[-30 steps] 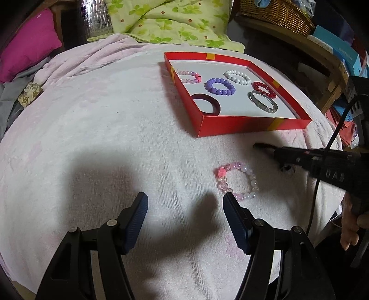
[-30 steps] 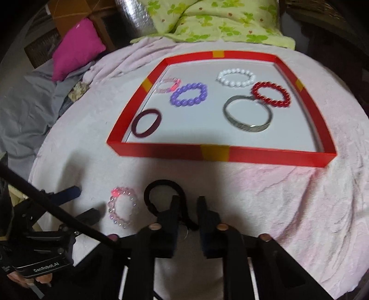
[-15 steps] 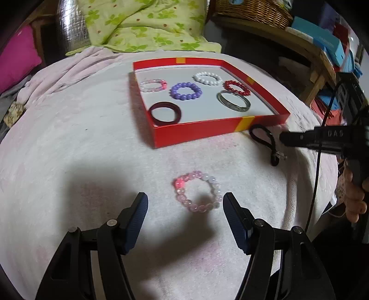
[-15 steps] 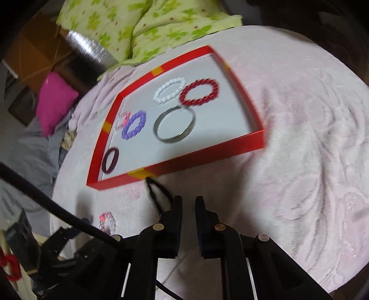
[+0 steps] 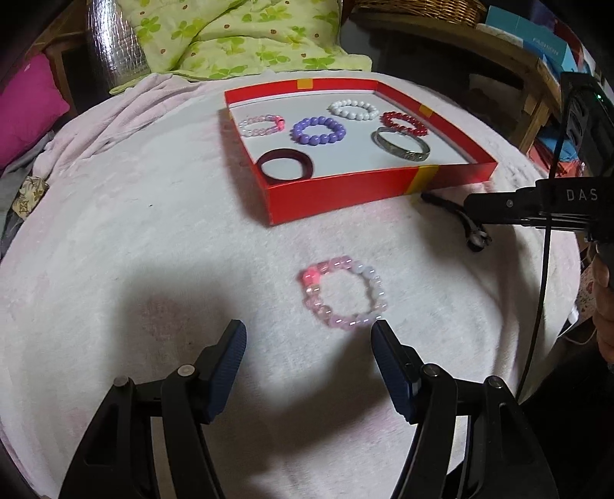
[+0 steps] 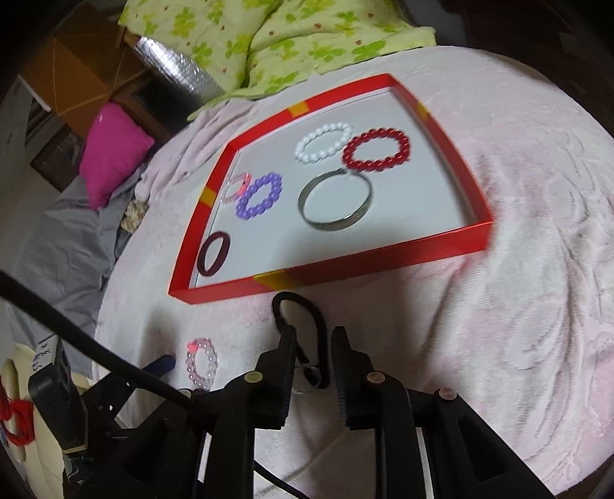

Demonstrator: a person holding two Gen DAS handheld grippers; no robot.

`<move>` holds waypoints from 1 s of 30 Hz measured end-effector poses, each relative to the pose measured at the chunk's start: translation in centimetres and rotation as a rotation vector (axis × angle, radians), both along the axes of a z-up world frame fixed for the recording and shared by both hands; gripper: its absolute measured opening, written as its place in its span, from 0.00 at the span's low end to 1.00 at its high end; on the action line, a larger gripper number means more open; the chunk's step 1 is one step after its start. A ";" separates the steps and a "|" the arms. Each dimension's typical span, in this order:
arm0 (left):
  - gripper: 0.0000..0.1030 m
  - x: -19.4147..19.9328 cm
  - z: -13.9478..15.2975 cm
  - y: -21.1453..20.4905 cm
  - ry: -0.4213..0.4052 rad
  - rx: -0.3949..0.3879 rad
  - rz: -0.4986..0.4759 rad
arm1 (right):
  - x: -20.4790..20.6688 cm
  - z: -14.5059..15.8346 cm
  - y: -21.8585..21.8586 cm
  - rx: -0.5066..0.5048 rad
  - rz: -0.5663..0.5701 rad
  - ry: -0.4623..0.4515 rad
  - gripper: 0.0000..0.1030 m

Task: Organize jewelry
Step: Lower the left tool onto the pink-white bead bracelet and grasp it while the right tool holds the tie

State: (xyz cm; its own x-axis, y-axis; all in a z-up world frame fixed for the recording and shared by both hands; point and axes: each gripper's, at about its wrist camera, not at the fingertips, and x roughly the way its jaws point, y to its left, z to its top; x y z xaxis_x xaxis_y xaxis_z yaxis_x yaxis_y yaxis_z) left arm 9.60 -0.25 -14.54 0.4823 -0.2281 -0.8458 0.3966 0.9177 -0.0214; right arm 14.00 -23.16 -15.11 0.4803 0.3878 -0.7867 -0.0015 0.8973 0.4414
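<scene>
Left tongs (image 5: pixel 307 345): spread, empty, above pink bead bracelet (image 5: pixel 342 293) on blanket (image 5: pixel 134 230). Right tongs (image 6: pixel 314 347): just opening, slightly parted astride black cord bracelet (image 6: pixel 303 307), beside red tray (image 6: pixel 383 261).

Pale pink blanket (image 5: pixel 134 215) covers the work surface; taken as landmark. Green leaf-print quilt (image 5: pixel 238 34) bunched at its far edge, silver foil-like roll (image 5: pixel 115 46) just left of the quilt. Magenta cushion (image 5: pixel 27 111) off the blanket's far-left side; wicker basket (image 5: pixel 418 7) beyond its far-right side.
</scene>
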 end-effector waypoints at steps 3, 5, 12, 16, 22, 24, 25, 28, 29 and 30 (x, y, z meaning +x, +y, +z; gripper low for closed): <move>0.66 0.2 0.0 0.5 0.004 -0.012 0.013 | 0.4 -0.6 0.7 -0.023 0.003 0.026 0.21; 0.66 0.2 0.2 0.8 0.005 -0.024 0.022 | 0.3 -0.5 1.1 -0.002 0.030 0.017 0.22; 0.66 0.2 1.0 1.1 -0.003 -0.085 0.033 | 0.2 -0.1 -0.1 0.013 -0.017 -0.006 0.22; 0.66 0.3 0.9 0.2 -0.003 -0.083 0.017 | 0.3 -0.3 -0.2 0.002 -0.015 0.004 0.22; 0.67 0.4 0.8 -1.0 -0.002 -0.078 -0.003 | 0.5 -0.6 1.1 -0.037 0.023 -0.001 0.22; 0.67 0.5 0.7 -1.0 0.006 -0.084 0.004 | 0.7 -0.6 1.6 -0.042 0.031 -0.011 0.22; 0.67 0.6 0.7 -0.9 0.011 -0.092 0.008 | 0.7 -0.5 1.7 -0.043 0.032 -0.014 0.22; 0.67 0.6 0.6 -0.8 0.010 -0.100 0.014 | 0.6 0.0 1.8 -0.034 0.019 -0.047 0.22; 0.67 0.6 0.6 -0.9 0.009 -0.099 0.012 | 0.5 0.4 1.6 -0.017 0.014 -0.062 0.22; 0.67 0.6 0.5 -0.9 0.009 -0.097 0.009 | 0.4 0.6 1.3 0.001 0.008 -0.072 0.22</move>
